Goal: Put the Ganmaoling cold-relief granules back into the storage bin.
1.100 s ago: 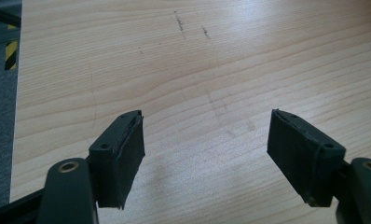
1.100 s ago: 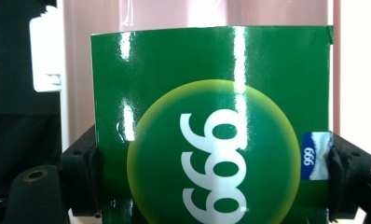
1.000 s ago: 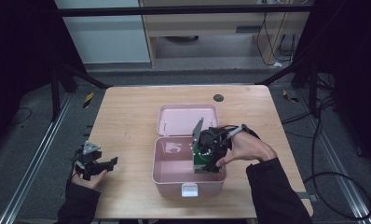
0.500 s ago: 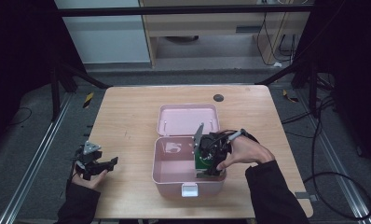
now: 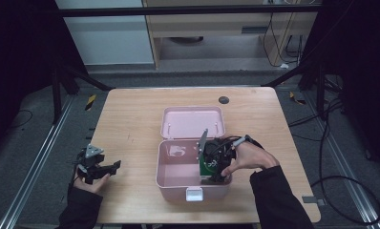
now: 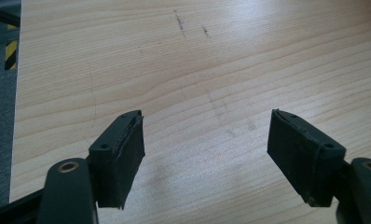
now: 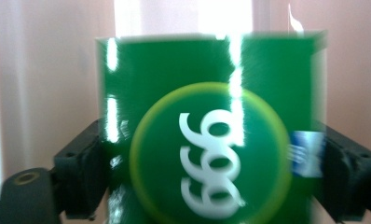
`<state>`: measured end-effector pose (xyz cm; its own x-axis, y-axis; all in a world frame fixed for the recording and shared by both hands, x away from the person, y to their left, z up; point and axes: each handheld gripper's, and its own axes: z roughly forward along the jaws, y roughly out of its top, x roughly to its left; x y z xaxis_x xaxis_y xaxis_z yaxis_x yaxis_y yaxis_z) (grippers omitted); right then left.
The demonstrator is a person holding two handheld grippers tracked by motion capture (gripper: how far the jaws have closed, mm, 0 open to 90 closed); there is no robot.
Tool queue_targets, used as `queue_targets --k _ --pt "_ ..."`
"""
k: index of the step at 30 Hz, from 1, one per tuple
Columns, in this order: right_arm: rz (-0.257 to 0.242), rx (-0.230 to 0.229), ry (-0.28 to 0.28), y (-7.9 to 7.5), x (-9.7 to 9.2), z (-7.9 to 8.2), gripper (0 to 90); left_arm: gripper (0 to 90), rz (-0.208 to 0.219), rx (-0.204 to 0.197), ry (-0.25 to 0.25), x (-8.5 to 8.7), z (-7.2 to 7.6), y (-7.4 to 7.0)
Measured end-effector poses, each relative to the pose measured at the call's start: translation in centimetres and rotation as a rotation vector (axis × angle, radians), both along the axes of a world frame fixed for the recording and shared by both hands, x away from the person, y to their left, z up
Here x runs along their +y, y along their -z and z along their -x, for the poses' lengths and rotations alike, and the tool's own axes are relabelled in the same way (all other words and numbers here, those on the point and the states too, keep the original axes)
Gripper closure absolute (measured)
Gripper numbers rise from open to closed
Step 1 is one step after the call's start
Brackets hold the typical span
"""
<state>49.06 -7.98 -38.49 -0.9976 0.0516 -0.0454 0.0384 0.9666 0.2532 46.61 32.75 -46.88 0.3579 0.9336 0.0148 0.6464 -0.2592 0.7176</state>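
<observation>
Table [image 5: 131, 119] carries one pink box [image 5: 178, 183], lid open toward twelve o'clock. One green packet [image 7: 211, 135] sits inside at its three o'clock side, between the right gripper [image 5: 216, 164]'s just-widened jaws. Left gripper [image 6: 204, 154] gapes empty at eight o'clock.

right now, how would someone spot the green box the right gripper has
Find the open pink plastic case in the middle of the light wooden table. Inside its right end, the right gripper stands over a glossy green carton, the case's only green thing, marked with a yellow-ringed circle and white numerals.
</observation>
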Motion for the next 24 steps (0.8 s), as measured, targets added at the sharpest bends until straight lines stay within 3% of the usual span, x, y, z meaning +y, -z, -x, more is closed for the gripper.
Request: queue_targets --k 7,14,19,24 --pt "-0.105 -0.025 0.009 -2.0 -0.4 0.4 9.0 26.7 -0.002 0.000 0.001 0.1 0.0 0.0" --pt "-0.233 -0.107 0.081 -4.7 -2.0 0.7 10.3 26.7 0.002 0.001 0.001 0.0 0.0 0.0" --pt "-0.324 -0.195 0.178 -6.6 -4.0 1.0 10.6 27.2 0.005 0.000 0.003 0.0 0.0 0.0" --pt "-0.410 -0.283 0.324 -7.1 -6.6 1.1 10.7 28.8 0.008 0.001 0.007 -0.1 0.1 0.0"
